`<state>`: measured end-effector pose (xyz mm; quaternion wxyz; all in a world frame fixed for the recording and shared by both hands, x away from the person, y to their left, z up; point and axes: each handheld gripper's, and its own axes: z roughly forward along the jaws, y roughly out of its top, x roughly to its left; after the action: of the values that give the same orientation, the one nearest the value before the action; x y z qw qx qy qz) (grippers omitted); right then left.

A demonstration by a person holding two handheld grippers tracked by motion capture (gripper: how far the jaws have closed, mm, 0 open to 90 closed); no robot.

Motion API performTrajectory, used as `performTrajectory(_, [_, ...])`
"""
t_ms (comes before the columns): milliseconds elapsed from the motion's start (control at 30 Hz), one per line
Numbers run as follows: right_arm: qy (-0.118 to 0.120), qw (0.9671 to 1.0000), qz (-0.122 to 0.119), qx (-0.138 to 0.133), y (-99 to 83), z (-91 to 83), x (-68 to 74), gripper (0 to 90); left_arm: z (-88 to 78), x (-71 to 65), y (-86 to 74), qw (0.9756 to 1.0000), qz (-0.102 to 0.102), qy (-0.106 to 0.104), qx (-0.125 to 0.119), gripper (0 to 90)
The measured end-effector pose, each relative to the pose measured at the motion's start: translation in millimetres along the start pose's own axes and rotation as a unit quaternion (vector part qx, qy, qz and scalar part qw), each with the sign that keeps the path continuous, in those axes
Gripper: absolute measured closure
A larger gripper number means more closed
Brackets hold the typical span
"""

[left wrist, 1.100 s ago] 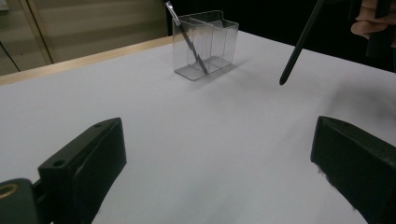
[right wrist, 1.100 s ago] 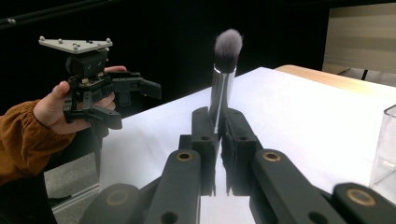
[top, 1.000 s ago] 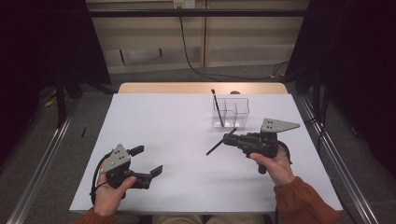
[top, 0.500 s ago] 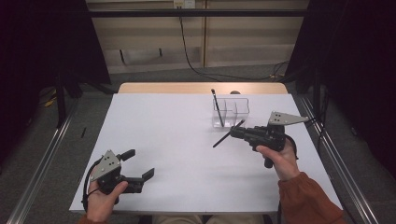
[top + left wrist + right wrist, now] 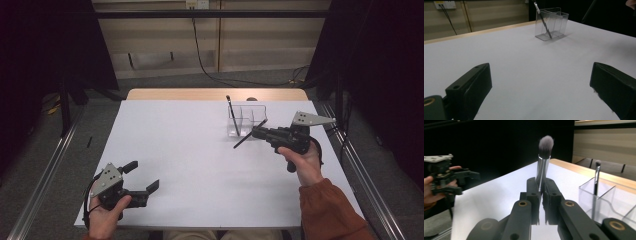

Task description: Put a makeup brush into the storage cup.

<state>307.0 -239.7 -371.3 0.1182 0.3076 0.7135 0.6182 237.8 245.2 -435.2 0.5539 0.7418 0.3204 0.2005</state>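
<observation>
right hand-held gripper (image 5: 256,133) is clamping a makeup brush (image 5: 544,157) by its shiny handle, jaws pressed tight on it, bristles pointing up in the right gripper view. in the high view the brush is sticking out slantwise from the jaws, just in front of the clear organizer (image 5: 247,120) at the far right of the table (image 5: 190,150). step in hand looks like carrying the brush to the organizer, not yet in. another brush (image 5: 543,20) is leaning in one compartment already. next move is probably calling for tipping the brush upright over a free compartment, lowering it in, then opening the jaws; the thin clear walls could get knocked. right hand (image 5: 299,159) is holding its gripper roughly level, pointing left toward the organizer. left hand-held gripper (image 5: 145,179) is sitting low at the near left corner, jaws wide apart and gripping nothing, aimed across the table.
</observation>
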Motion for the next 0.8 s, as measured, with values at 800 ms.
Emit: performTrajectory(800, [-0.040,0.9990,-0.022,-0.002,43.3,10.1,-18.3,84.2,3.9,-5.6,-2.8,0.9996,0.015,-0.019,0.012,3.9])
